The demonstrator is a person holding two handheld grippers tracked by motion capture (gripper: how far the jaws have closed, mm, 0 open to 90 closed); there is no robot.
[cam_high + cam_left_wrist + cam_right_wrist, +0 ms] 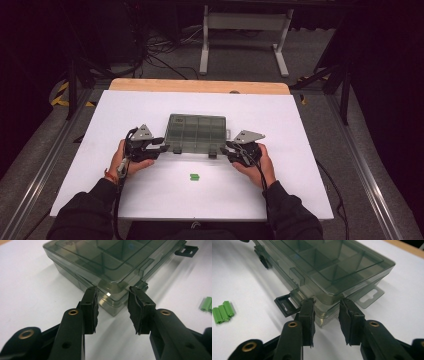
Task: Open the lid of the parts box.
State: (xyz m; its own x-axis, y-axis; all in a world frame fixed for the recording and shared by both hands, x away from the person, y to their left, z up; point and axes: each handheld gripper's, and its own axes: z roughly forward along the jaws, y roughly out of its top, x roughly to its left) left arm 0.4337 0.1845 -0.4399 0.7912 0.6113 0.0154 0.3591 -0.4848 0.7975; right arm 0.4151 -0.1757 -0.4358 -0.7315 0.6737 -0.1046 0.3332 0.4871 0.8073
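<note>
A smoky see-through compartment box (196, 131) lies lid-down-shut in the middle of the white table top (300, 175). My left gripper (167, 148) is at its near left corner; in the left gripper view that gripper (112, 297) has the corner of the box (112, 262) wedged between its pad tips. My right gripper (226, 147) is at the near right corner, and in the right gripper view it (327, 307) clasps that corner of the box (332, 265) likewise. A black latch (285, 305) hangs flipped outward beside it.
A small green ribbed piece (194, 176) lies on the table between my hands, nearer the front edge. A second black latch (187, 250) sticks out of the box's front. Beyond the table's wooden back edge (200, 86) stand a white frame (245, 30) and cables.
</note>
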